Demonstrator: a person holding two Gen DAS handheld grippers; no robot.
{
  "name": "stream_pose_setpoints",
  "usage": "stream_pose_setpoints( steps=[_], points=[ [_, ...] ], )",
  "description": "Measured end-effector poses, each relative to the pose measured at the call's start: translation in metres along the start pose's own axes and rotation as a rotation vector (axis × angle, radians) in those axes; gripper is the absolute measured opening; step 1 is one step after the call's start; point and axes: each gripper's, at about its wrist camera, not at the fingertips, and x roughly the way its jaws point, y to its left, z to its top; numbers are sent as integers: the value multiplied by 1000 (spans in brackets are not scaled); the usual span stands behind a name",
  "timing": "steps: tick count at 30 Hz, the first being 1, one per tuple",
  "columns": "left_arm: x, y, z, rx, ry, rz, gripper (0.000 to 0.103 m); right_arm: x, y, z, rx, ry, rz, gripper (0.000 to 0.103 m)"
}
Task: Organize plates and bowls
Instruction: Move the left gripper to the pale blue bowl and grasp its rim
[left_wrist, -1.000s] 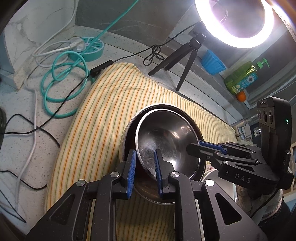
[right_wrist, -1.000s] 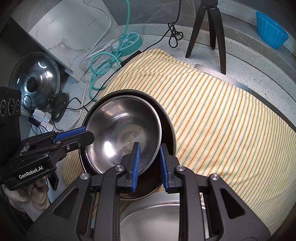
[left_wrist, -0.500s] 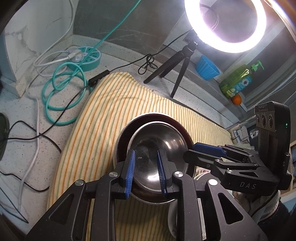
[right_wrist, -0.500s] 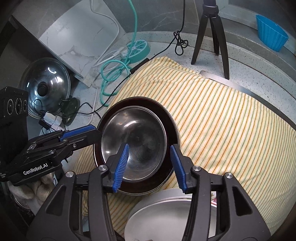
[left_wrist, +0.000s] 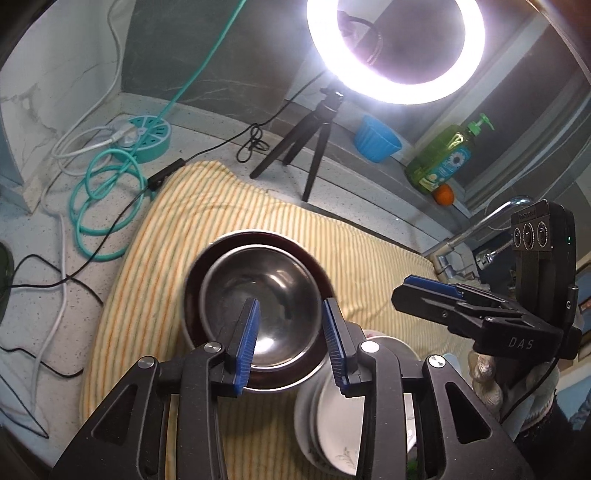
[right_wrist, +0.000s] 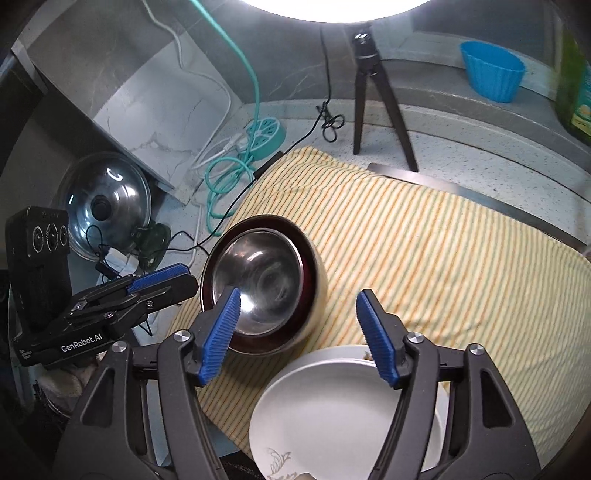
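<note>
A steel bowl (left_wrist: 258, 295) (right_wrist: 258, 280) sits nested inside a larger bowl (left_wrist: 192, 291) (right_wrist: 316, 291) that is dark inside and cream outside, on a yellow striped towel (left_wrist: 155, 258) (right_wrist: 424, 258). My left gripper (left_wrist: 293, 343) (right_wrist: 173, 277) hovers over the near rim of the bowls; its jaws are opening and nothing is pressed between them. My right gripper (right_wrist: 299, 332) (left_wrist: 417, 291) stands wide, jaws still opening, over the gap between the bowls and a stack of white plates (right_wrist: 332, 406) (left_wrist: 332, 424). Neither gripper touches the bowls.
A ring light on a black tripod (left_wrist: 310, 136) (right_wrist: 369, 92) stands behind the towel. A teal power strip with coiled cords (left_wrist: 144, 136) lies at the back left. A blue cup (left_wrist: 376, 138), a green soap bottle (left_wrist: 439, 158), a faucet (left_wrist: 461, 240) and a pot lid (right_wrist: 103, 203) ring the work area.
Both grippers, earlier clamped on the steel bowl's rim, have let go, opened and pulled up and back. The steel bowl now rests inside the larger bowl.
</note>
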Motion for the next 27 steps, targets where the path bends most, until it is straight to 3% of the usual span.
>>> stream_pose_setpoints(
  steps=[12,27],
  points=[
    [16,-58,-18,81,52,-95,33,-77,-69,-39,130,-89,-70,72],
    [78,-152,-57,244,247,-222,33,-135,-162,-124,329,-90,-199,72]
  ],
)
